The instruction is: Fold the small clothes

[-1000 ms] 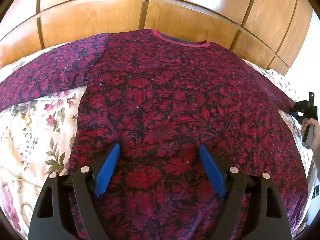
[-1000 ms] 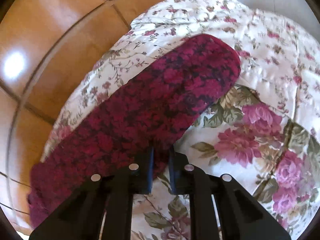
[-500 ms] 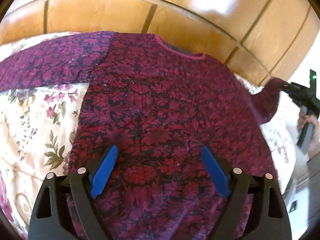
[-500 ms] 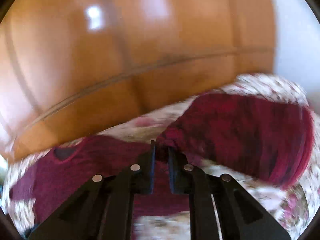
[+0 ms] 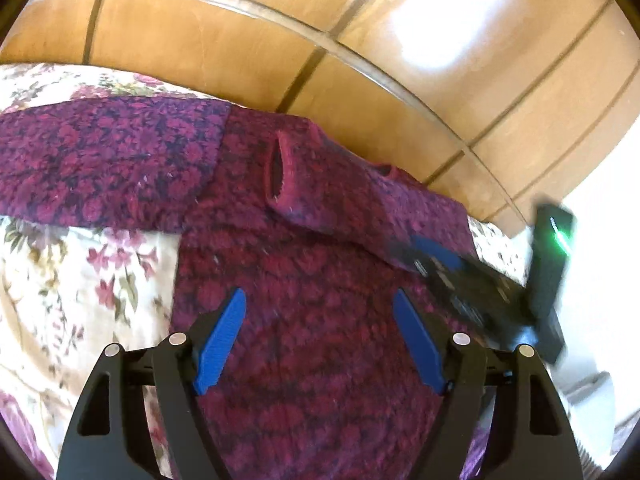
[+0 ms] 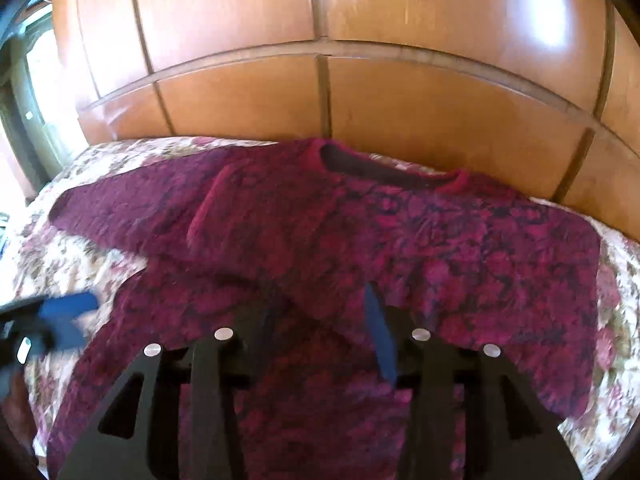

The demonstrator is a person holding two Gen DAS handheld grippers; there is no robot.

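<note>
A dark red flower-patterned long-sleeved top (image 5: 312,304) lies flat on the bed; it also shows in the right wrist view (image 6: 440,240). Its right sleeve (image 5: 340,184) is folded across the chest, cuff (image 5: 280,172) toward the left; that sleeve also shows in the right wrist view (image 6: 256,216). The other sleeve (image 5: 100,164) stretches out to the left. My left gripper (image 5: 320,336) is open and empty above the lower body of the top. My right gripper (image 6: 324,320) is open just above the folded sleeve, holding nothing; it appears blurred in the left wrist view (image 5: 452,264).
A flowered bedspread (image 5: 80,280) covers the bed under the top. A wooden panelled headboard (image 6: 360,100) stands right behind the neckline. The bed's right edge and a bright wall (image 5: 592,240) lie to the right.
My right gripper carried the right sleeve across the chest, laid it down and opened. My left gripper tilted and stayed open above the lower body.
</note>
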